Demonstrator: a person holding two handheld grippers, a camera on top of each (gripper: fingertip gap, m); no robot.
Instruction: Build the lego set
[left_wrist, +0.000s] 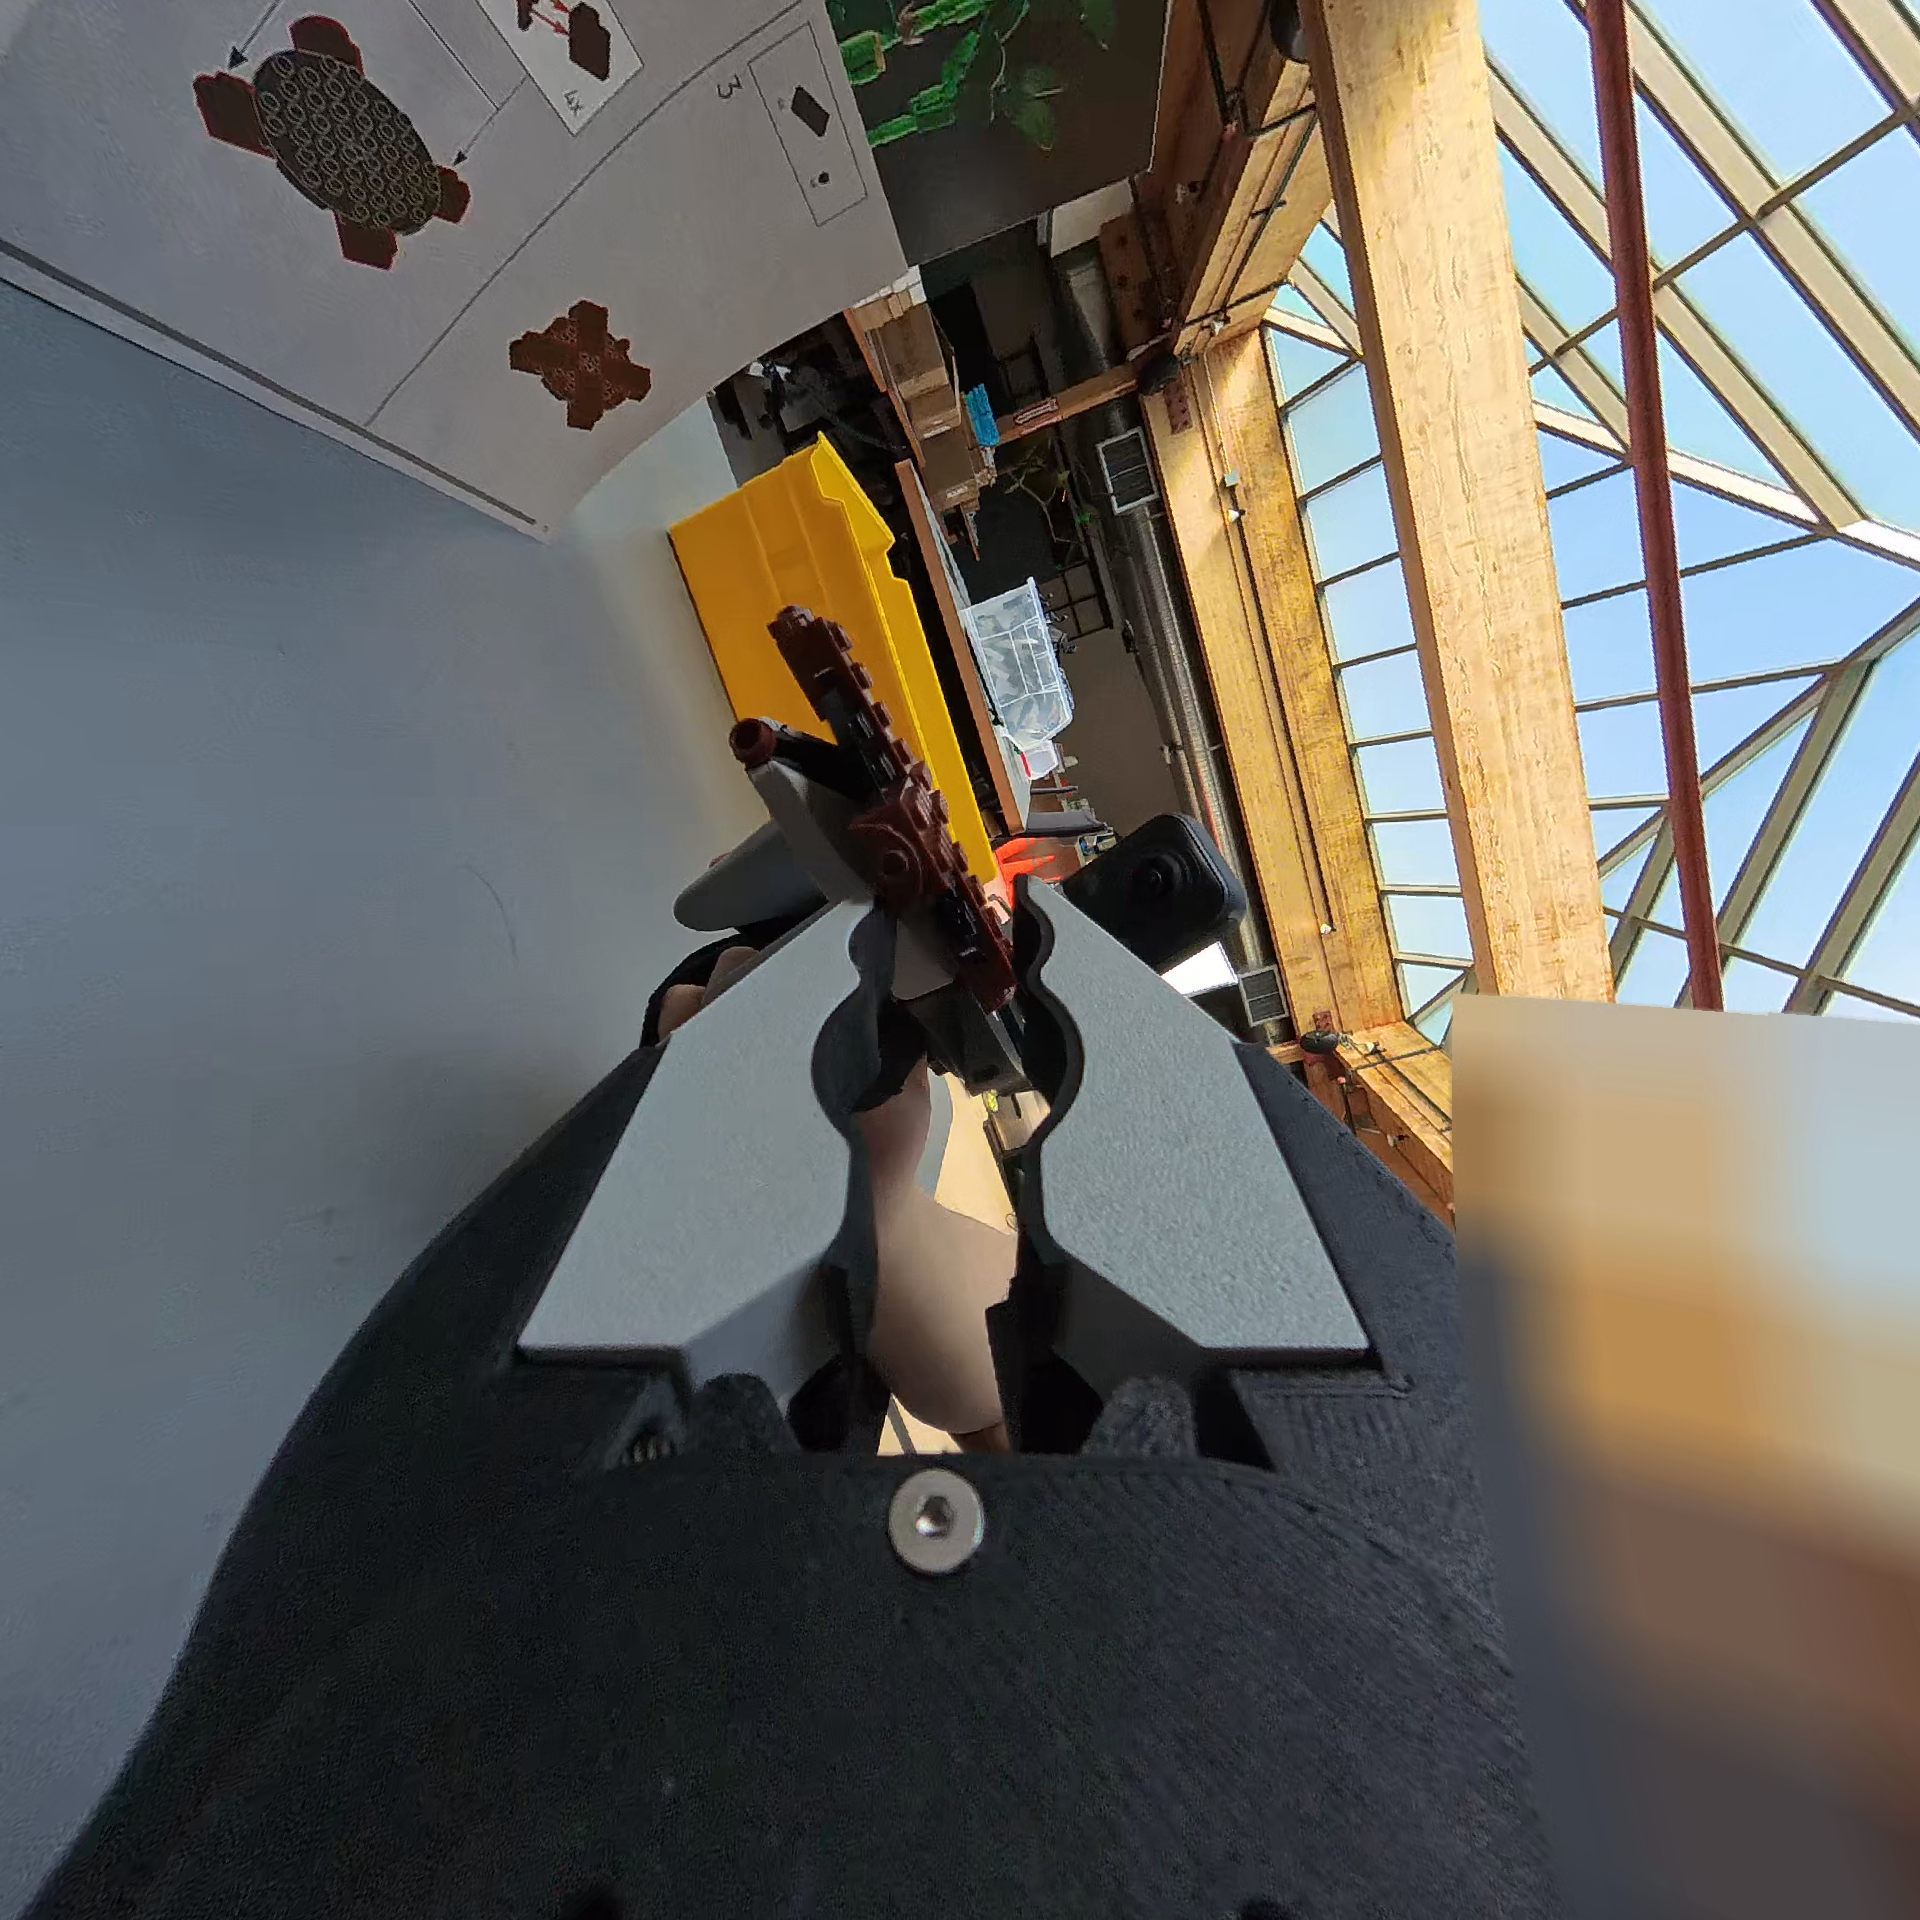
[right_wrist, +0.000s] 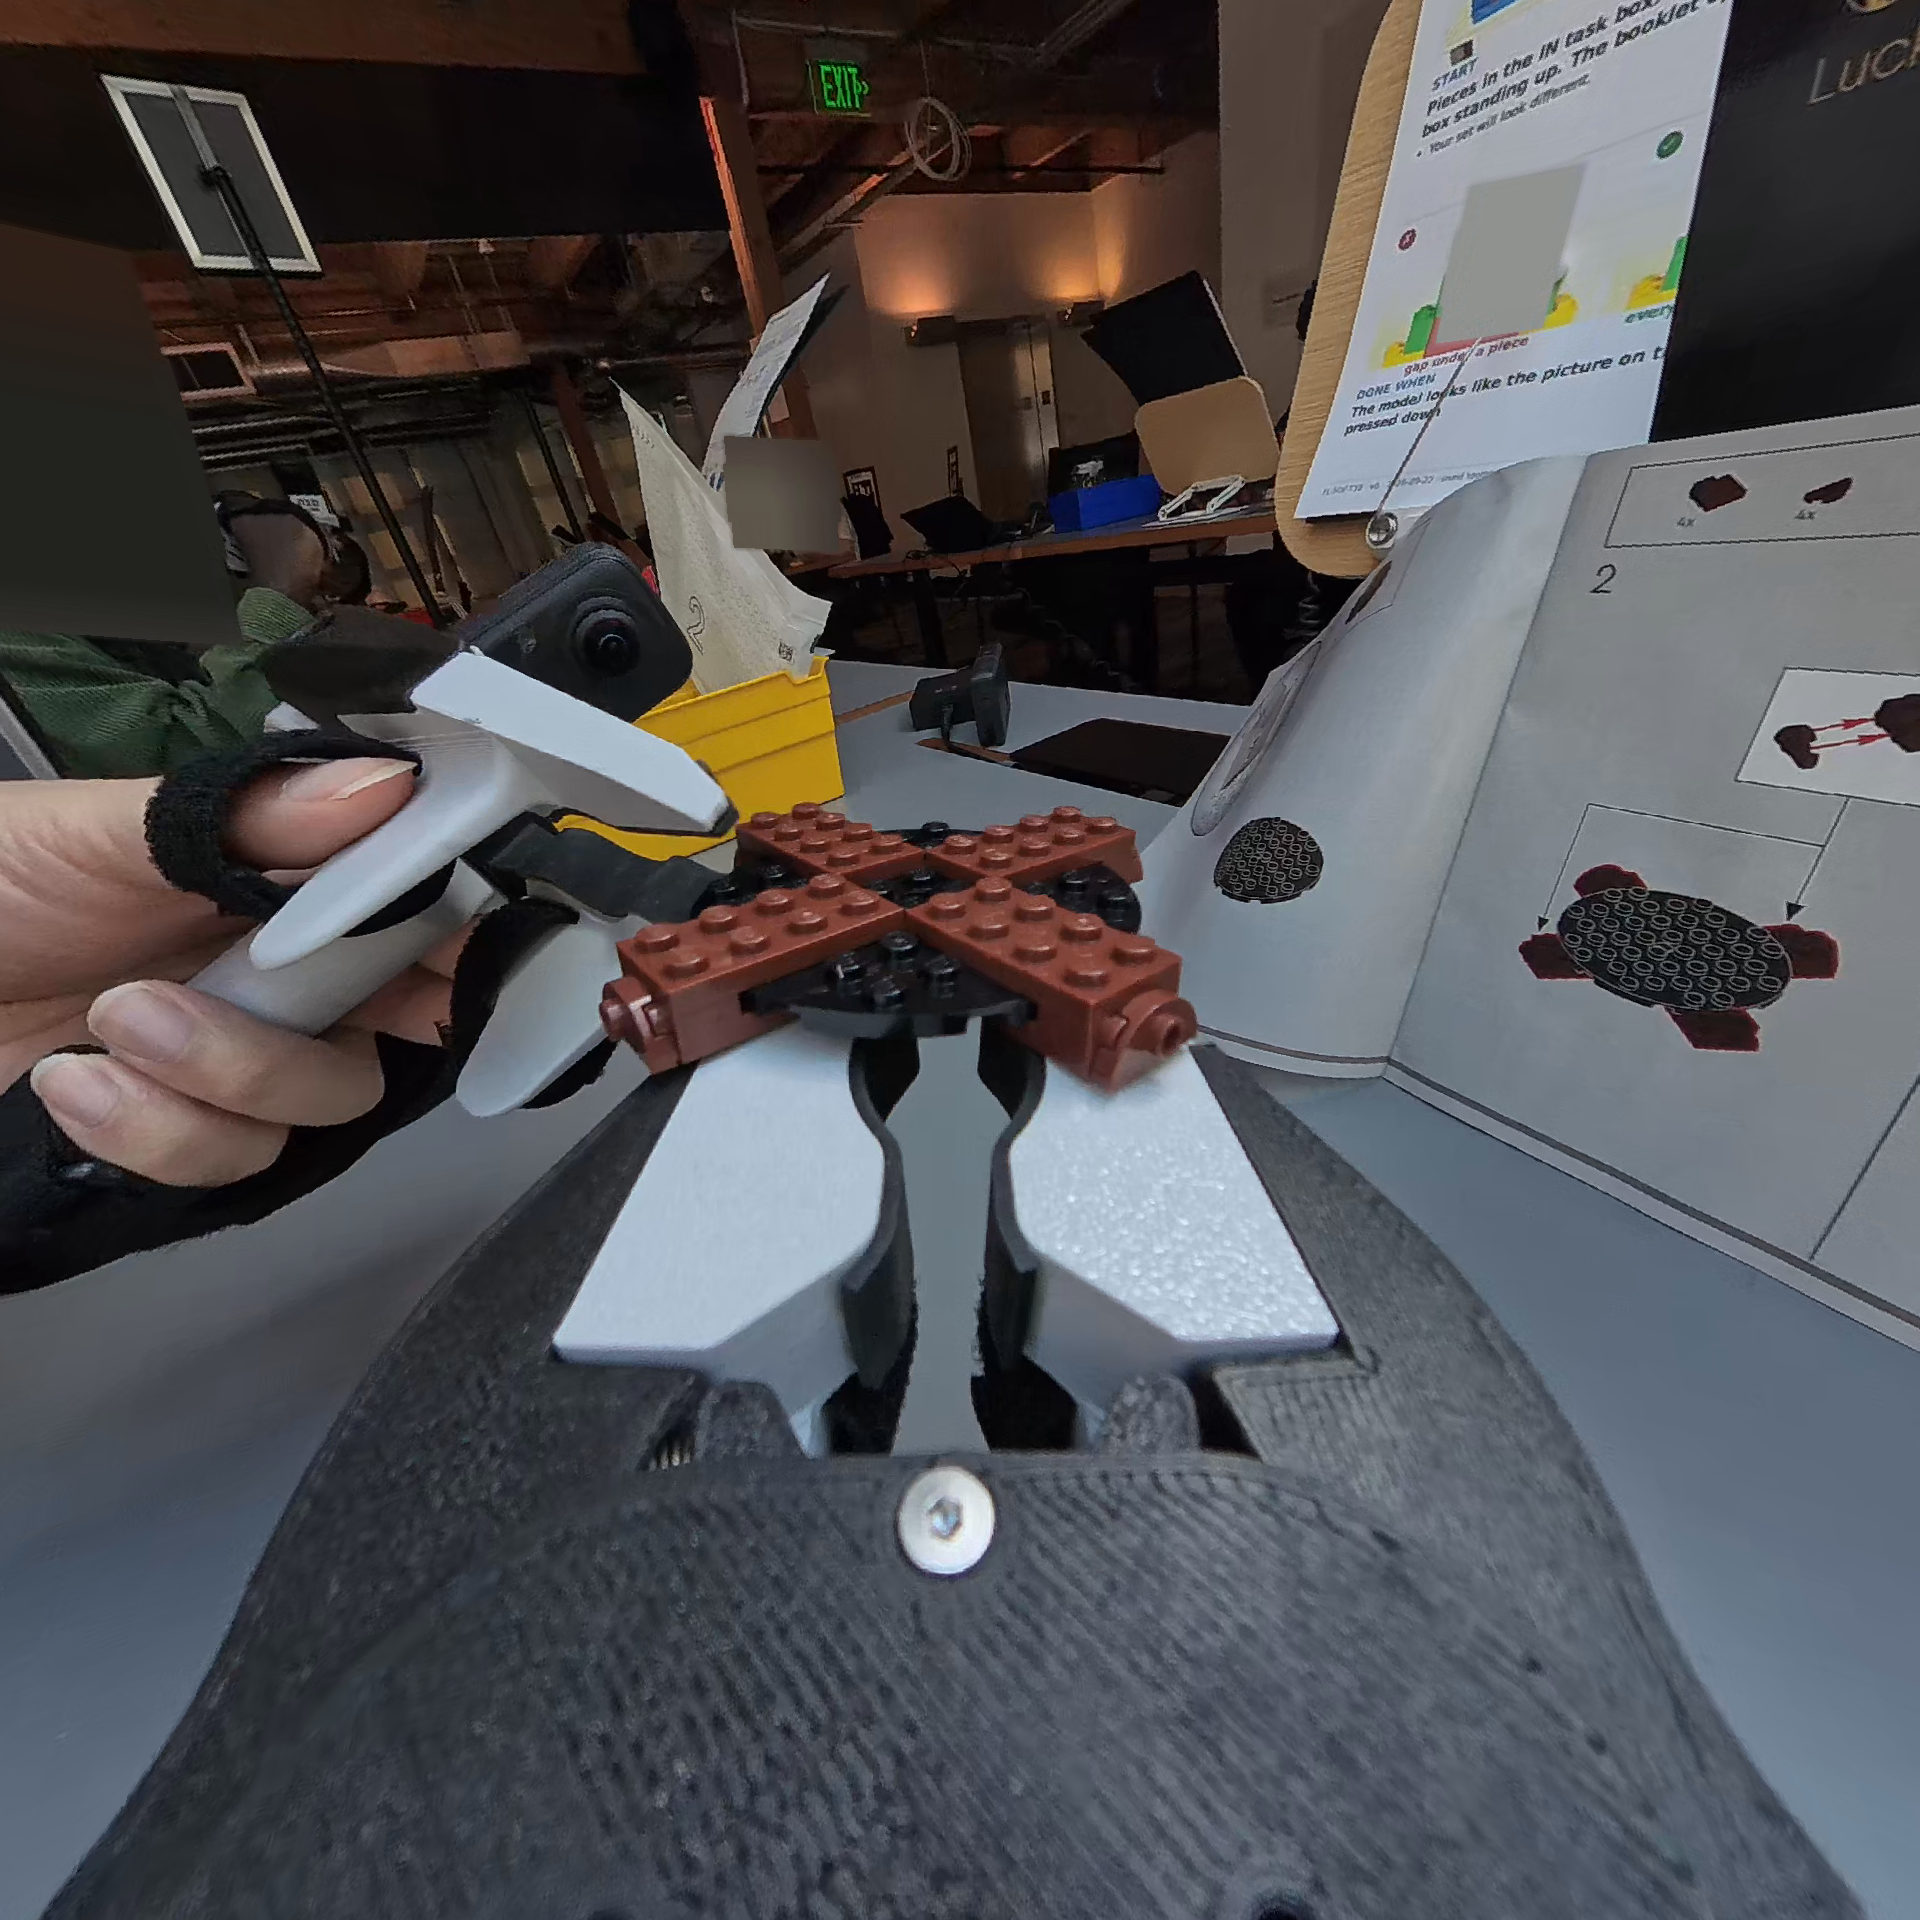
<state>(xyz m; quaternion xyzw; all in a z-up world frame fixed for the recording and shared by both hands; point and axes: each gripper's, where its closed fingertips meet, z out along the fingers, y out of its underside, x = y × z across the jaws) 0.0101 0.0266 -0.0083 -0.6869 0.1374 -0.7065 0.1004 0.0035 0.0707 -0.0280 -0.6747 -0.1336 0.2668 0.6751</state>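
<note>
The lego assembly (right_wrist: 904, 914) is a black round plate with brown bricks laid across it as a cross. It is held above the grey table (right_wrist: 312, 1351). Its near edge lies over the tips of my right gripper (right_wrist: 948, 1039), whose jaws stand narrowly apart with their tips hidden beneath it. My left gripper (left_wrist: 943, 904) has its jaws on either side of the assembly (left_wrist: 894, 831), which shows edge-on, one above and one below. In the right wrist view its upper finger (right_wrist: 582, 748) touches the assembly's far left brick. A right gripper finger (left_wrist: 805, 821) lies along the underside.
An open instruction booklet (right_wrist: 1662, 831) stands at the right and also shows in the left wrist view (left_wrist: 416, 208). A yellow bin (right_wrist: 758, 738) sits behind the assembly. A clipboard with a printed sheet (right_wrist: 1507, 260) stands behind the booklet. A gloved hand (right_wrist: 156, 935) holds the left gripper. One gripper's finger ends stand about 5 centimeters off the other's.
</note>
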